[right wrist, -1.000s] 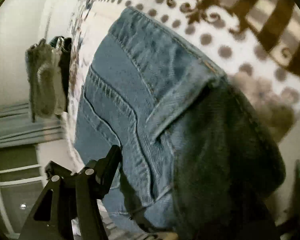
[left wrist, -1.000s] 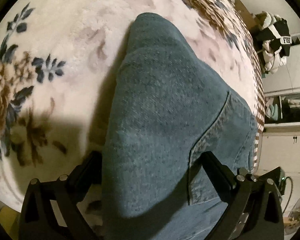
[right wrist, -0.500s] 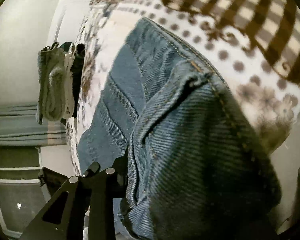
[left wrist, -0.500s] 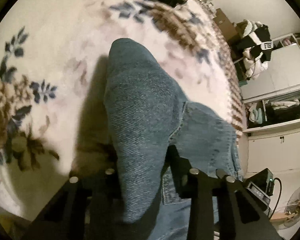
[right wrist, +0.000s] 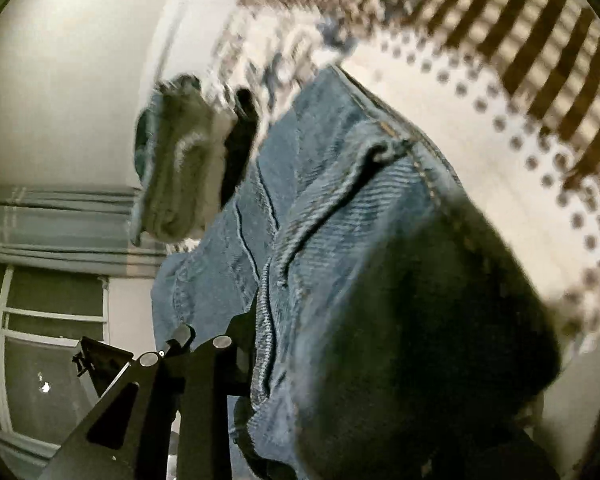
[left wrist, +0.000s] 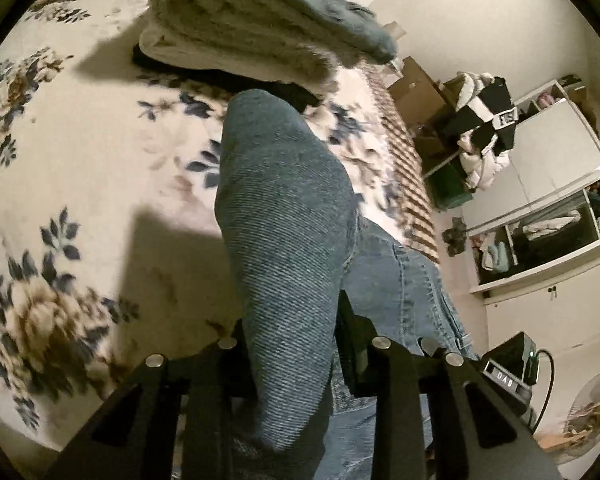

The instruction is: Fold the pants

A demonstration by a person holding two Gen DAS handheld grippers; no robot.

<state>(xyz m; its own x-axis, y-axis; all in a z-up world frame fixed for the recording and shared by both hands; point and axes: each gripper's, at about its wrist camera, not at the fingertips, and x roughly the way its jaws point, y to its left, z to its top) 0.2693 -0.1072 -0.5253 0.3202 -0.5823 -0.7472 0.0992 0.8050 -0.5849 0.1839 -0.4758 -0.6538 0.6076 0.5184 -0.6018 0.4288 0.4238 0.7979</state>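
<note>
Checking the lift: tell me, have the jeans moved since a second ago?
Yes. The jeans have risen off the floral blanket, pinched in the left gripper.

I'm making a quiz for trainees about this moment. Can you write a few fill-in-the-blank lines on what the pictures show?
1. Both claws are shut on the ____, blue denim.
2. The blanket under them has a ____ print.
3. The folded towels lie at the blanket's ____ end, beyond the left claw.
4. In its own view, the right claw grips cloth near a stitched ____.

Missing words: jeans; floral; far; seam
</note>
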